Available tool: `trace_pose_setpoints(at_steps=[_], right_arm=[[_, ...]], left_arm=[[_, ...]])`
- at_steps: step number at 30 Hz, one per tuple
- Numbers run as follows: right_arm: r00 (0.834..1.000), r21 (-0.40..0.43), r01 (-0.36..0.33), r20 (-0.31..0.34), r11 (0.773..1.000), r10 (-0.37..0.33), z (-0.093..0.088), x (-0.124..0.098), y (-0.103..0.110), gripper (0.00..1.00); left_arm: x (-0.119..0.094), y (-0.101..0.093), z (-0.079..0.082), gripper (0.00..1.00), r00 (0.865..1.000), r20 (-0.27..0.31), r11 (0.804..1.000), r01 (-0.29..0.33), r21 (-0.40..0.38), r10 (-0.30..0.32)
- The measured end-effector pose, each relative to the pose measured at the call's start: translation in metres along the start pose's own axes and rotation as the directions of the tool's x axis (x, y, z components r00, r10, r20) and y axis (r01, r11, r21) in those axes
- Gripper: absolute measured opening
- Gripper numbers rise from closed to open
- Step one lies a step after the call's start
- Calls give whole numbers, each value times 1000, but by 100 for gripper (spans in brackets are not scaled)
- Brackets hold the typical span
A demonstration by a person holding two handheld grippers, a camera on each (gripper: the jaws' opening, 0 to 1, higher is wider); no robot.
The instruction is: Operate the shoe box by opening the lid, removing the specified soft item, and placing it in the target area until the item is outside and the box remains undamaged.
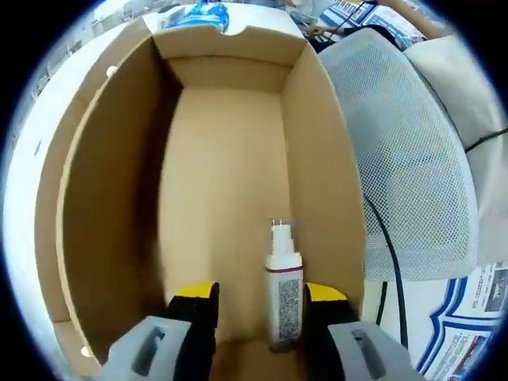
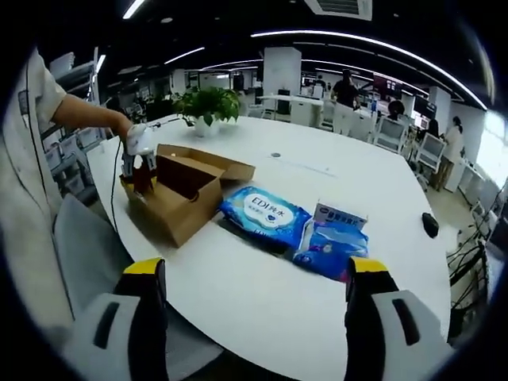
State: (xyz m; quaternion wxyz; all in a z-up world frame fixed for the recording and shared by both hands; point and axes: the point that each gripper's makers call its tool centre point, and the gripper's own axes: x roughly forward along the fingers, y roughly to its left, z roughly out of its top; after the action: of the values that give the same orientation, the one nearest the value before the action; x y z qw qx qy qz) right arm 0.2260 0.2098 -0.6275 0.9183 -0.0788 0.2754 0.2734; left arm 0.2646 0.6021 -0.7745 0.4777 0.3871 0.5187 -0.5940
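We see white bottle (image 1: 283,290) upright between spread jaws of left gripper (image 1: 260,305), inside open shoe box (image 1: 103,198). Right gripper (image 2: 255,294) open, empty.

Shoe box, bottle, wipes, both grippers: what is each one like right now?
Shoe box: open, lid flipped back.
Small bottle: upright inside the box, between the left gripper's jaws.
Wipes packs: flat on table, outside box.
Left gripper: open, inside box.
Right gripper: open, empty.
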Motion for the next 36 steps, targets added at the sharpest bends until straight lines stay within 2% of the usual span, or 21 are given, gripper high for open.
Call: trace_pose_setpoints(at_steps=[14,17,25,28,30,36], right_arm=[[999,26,-30,31,999,29,5,12,14,85],[999,27,-41,35,999,40,6,16,19,84],[995,36,-77,60,996,74,14,26,33,82],[994,40,-88,69,995,85,16,29,37,81],[993,44,-95,76,995,92,18,30,40,81],[989,62,-118,100,991,112,23,36,50,78]], left_arm=[[10,-5,7,25,998,62,999,-35,8,34],[11,-5,9,21,996,75,999,-42,-15,43],[9,0,12,20,992,92,995,-75,-71,81],[6,6,16,20,986,113,987,-106,-124,120],[5,6,19,19,986,118,981,-101,-165,121],[-2,12,24,19,978,127,973,-139,-187,164]])
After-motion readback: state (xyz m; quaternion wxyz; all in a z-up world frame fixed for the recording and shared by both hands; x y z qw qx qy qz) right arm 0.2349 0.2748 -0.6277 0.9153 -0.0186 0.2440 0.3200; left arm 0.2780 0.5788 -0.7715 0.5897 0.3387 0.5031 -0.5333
